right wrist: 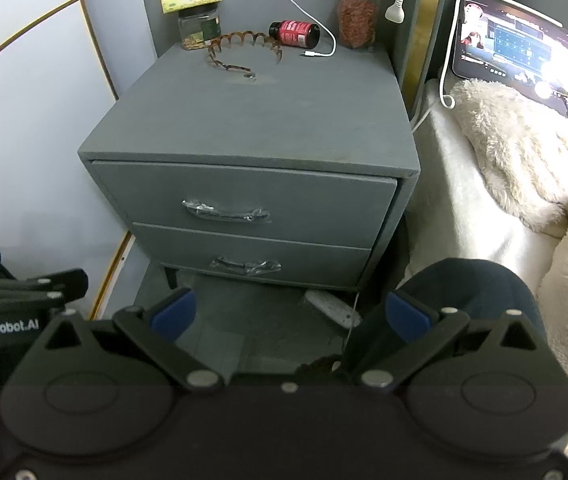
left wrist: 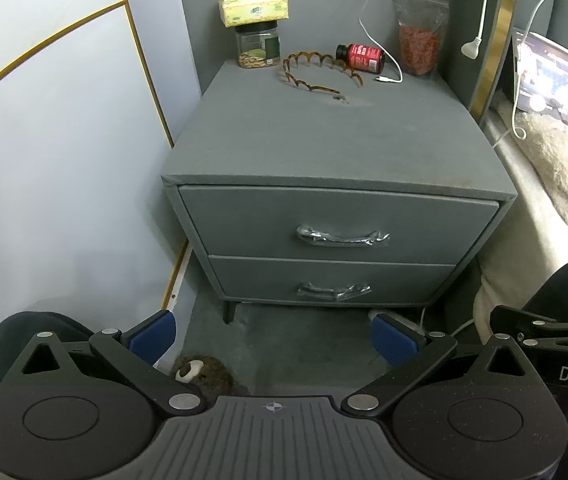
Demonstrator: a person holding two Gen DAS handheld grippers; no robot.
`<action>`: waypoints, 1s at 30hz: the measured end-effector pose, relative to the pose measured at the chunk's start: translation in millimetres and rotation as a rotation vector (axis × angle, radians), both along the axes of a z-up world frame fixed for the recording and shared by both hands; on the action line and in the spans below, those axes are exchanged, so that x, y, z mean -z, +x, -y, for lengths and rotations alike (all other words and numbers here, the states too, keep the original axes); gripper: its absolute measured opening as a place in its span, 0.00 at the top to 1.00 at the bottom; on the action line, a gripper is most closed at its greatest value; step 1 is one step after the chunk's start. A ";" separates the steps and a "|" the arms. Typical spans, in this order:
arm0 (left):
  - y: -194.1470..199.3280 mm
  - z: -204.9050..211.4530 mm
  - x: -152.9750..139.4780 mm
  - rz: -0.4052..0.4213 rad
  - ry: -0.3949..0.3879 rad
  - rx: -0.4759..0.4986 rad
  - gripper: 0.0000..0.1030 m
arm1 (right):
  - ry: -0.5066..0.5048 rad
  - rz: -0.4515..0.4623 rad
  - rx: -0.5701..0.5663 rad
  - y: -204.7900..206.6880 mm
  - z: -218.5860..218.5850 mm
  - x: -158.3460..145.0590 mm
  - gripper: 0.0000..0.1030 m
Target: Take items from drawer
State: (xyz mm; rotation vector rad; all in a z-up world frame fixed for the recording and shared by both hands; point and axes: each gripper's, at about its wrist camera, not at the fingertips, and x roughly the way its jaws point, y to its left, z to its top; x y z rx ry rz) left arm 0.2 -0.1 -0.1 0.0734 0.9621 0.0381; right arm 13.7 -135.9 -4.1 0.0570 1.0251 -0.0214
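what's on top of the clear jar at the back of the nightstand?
A yellow tissue box sits on the clear jar, white tissue sticking out. It covers the jar's dark lid top. The jar holds something tan at the bottom; the label is unreadable.

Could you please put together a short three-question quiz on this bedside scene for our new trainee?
1. True or false: both drawers of the nightstand are shut.
2. Multiple choice: what rests on top of the clear jar? A) the red bottle B) the tissue box C) the hair clip
3. Fill in: the left gripper and right gripper each stand ____, holding nothing.

Key
1. True: the top drawer and bottom drawer both sit flush.
2. B: the tissue box sits on the jar; the red bottle lies on its side beside the hair clip.
3. open
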 end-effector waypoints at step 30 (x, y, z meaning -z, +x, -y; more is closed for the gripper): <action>10.0 36.4 2.8 -0.005 0.018 0.006 0.00 | 0.001 0.007 -0.015 -2.5 -1.2 -0.1 0.00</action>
